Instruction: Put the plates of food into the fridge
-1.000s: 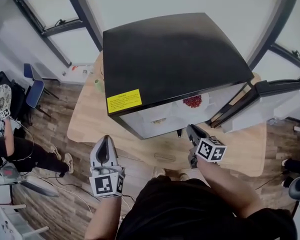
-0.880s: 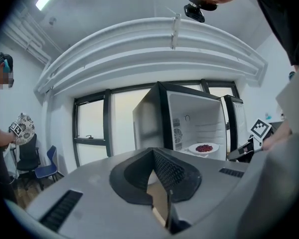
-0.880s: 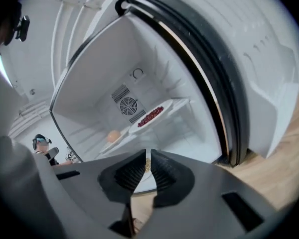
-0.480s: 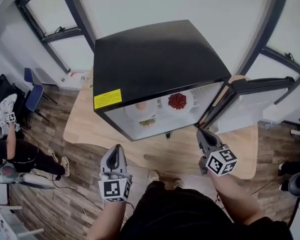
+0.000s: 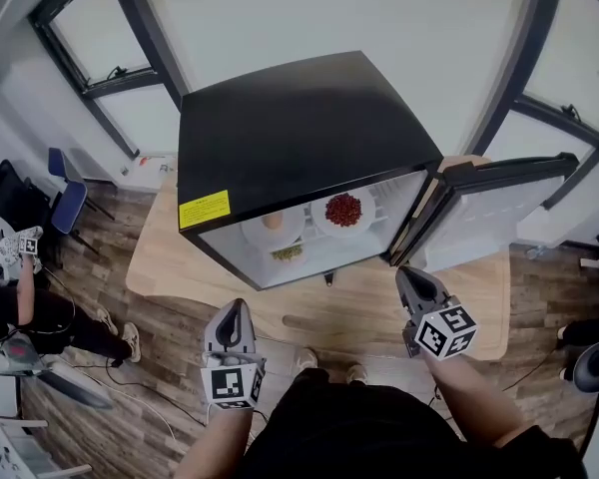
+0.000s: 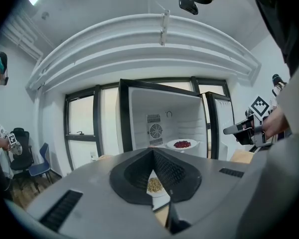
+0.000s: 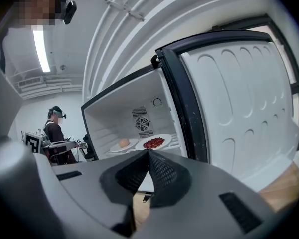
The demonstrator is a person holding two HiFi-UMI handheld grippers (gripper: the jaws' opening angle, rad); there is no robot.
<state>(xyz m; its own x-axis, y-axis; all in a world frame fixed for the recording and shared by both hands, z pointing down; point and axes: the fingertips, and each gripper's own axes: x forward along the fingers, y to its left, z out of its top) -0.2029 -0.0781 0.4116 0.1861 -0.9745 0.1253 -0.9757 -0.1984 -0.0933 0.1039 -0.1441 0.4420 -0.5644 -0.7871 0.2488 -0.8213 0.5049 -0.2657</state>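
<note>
The black fridge (image 5: 299, 138) stands on a wooden table (image 5: 369, 312) with its door (image 5: 489, 218) swung open to the right. Inside, a plate of red food (image 5: 343, 211) and a plate with a round orange item (image 5: 272, 224) sit on the upper shelf. A plate of yellowish food (image 5: 287, 253) lies lower down. My left gripper (image 5: 233, 309) and my right gripper (image 5: 409, 273) hover in front of the opening, both shut and empty. The right gripper view looks at the red food plate (image 7: 153, 143). The yellowish plate (image 6: 154, 185) shows under the left gripper (image 6: 153, 152).
A person (image 5: 10, 277) with other grippers stands at the far left, near a blue chair (image 5: 65, 183). Dark-framed windows line the walls behind the fridge. The open door juts out over the table's right end.
My right gripper has drawn back from the fridge opening and rolled. My left gripper has also shifted back toward me. More of the fridge's inside shows in the head view.
</note>
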